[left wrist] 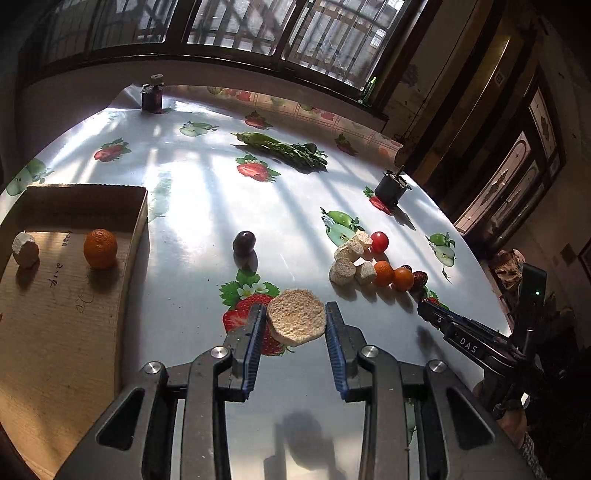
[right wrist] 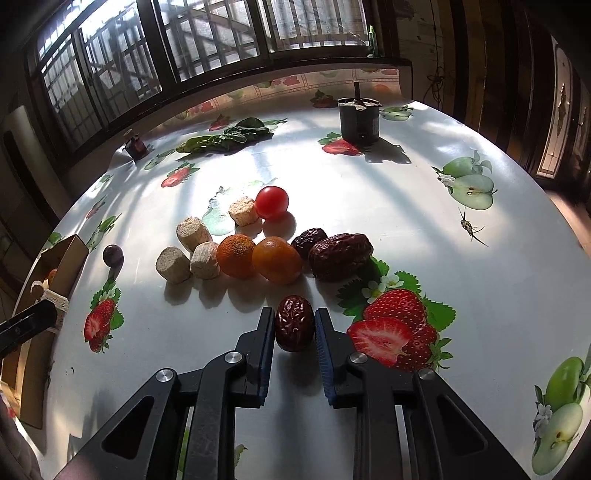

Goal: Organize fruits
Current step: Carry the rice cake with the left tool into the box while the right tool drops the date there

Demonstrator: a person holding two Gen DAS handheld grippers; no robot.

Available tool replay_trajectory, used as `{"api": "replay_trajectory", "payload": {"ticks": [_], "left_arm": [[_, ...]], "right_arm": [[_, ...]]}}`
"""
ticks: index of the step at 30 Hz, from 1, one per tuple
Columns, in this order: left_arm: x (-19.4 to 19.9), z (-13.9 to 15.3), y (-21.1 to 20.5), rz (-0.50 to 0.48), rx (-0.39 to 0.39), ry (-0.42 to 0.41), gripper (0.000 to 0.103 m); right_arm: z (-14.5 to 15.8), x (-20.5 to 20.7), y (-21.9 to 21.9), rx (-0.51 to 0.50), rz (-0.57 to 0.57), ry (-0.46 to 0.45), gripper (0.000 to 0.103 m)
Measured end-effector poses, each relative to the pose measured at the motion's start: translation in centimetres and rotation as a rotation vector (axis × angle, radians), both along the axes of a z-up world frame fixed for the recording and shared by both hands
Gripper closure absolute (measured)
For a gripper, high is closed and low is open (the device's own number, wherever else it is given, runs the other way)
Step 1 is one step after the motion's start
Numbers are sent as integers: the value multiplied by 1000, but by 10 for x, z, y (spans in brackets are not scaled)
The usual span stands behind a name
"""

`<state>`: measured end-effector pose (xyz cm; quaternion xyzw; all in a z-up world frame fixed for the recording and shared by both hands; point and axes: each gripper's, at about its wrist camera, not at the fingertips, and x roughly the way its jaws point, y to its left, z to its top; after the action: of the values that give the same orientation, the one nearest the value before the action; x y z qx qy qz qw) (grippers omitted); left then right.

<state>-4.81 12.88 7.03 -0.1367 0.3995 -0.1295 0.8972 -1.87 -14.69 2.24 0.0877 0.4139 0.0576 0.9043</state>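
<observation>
Nearest, the left gripper [left wrist: 296, 325] pinches a sugarcane slice [left wrist: 296, 322]; the right gripper [right wrist: 295, 325] clamps a red date [right wrist: 294, 322]. Beyond, most fruit remains: two oranges [right wrist: 236, 255], dates, tomato [right wrist: 272, 202], plum [left wrist: 244, 242]. Only one orange [left wrist: 100, 248] and one cane piece sit in the cardboard box [left wrist: 66, 306].

Table [left wrist: 207, 206] w/ glossy fruit-print cloth. Far centre: bunch of leafy greens [left wrist: 284, 147]. Far left edge: small dark bottle [left wrist: 152, 96]. Far right: dark cylindrical can [right wrist: 359, 119], stub on top. Barred windows [left wrist: 236, 26] behind.
</observation>
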Motion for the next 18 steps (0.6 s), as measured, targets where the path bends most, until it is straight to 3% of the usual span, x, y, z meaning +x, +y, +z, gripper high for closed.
{"api": "replay_trajectory", "payload": {"ticks": [4,10,18], "left_arm": [[-10,14,58,108,12,-15,72],[-12,15,133,252,70,14,72],[13,-13,190,309,87,139,72]], "right_arm": [[31,-15,17,31,50,-36,80],[74,-20,89,55,221,-86,80],[67,-1,222,61,435,-40,79]]}}
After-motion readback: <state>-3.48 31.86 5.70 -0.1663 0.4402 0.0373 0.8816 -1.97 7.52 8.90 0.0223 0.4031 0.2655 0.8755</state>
